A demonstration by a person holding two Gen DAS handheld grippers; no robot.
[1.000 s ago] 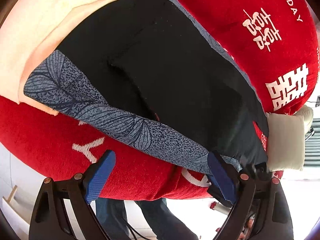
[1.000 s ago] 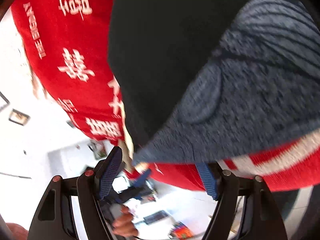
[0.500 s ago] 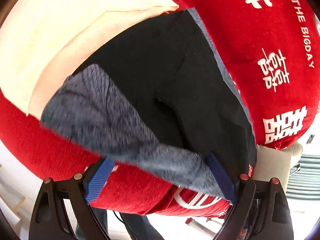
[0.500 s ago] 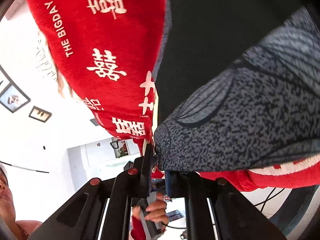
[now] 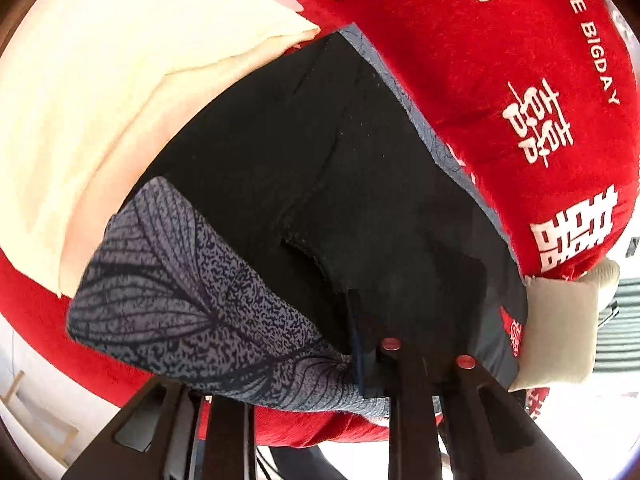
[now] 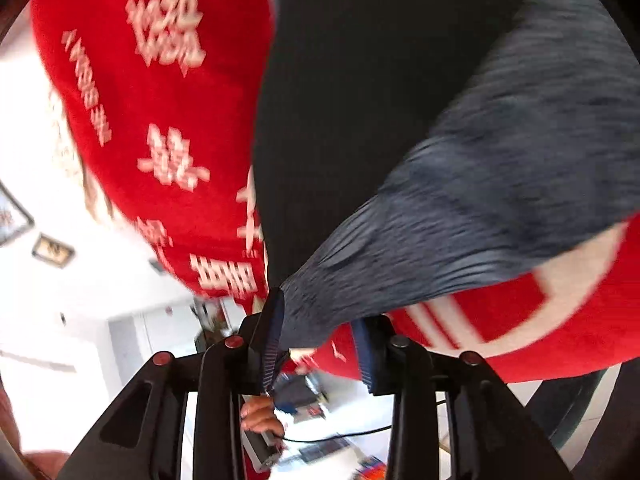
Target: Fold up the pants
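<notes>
left wrist view: a pair of black pants with a grey leaf-print turned-up edge lies spread on a red plush cloth printed with white characters and the words "the bigday", which covers the surface. a folded cream-yellow fabric lies just beside the pants at upper left, its edge touching the black cloth. a small off-white cushion sits at the right edge of the red cloth. the left tongs are pressed together on the near hem of the pants, where the grey leaf-print band bunches into tight gathers against one dark blue pad.

right wrist view, blurred by motion: the same black pants run up the frame over the red cloth, the grey printed band sweeping across from the right down to a pointed corner. that corner sits between the two blue pads of the right tongs. the jaws are opening, the left pad against the fabric and the right pad standing clear of it. below the tongs, a person's hand holds a dark device over a cluttered floor.
</notes>
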